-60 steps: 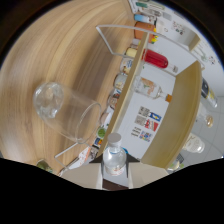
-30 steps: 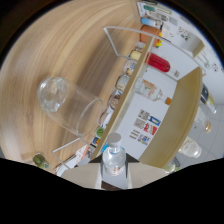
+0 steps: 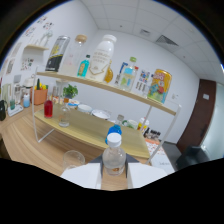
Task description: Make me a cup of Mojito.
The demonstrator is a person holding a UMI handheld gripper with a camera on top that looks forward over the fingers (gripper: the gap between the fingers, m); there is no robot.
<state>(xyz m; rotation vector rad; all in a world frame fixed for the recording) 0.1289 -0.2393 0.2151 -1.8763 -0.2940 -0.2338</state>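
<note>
A clear plastic water bottle stands upright between my gripper's two white fingers, which are shut on its body. Its pale cap reaches up in front of the low wooden shelf, and something blue shows right behind the cap. An empty clear glass stands on the wooden table just left of the fingers. On the low shelf beyond are another clear glass and a cup of red liquid.
An upper wooden shelf carries several bottles and cartons, among them a big white bottle. A small green plant and white bowls sit behind the low shelf. A dark door is at the far right.
The view has swung from a rolled, downward look at the table to a level look at the shelves. The bottle has stayed between the fingers throughout.
</note>
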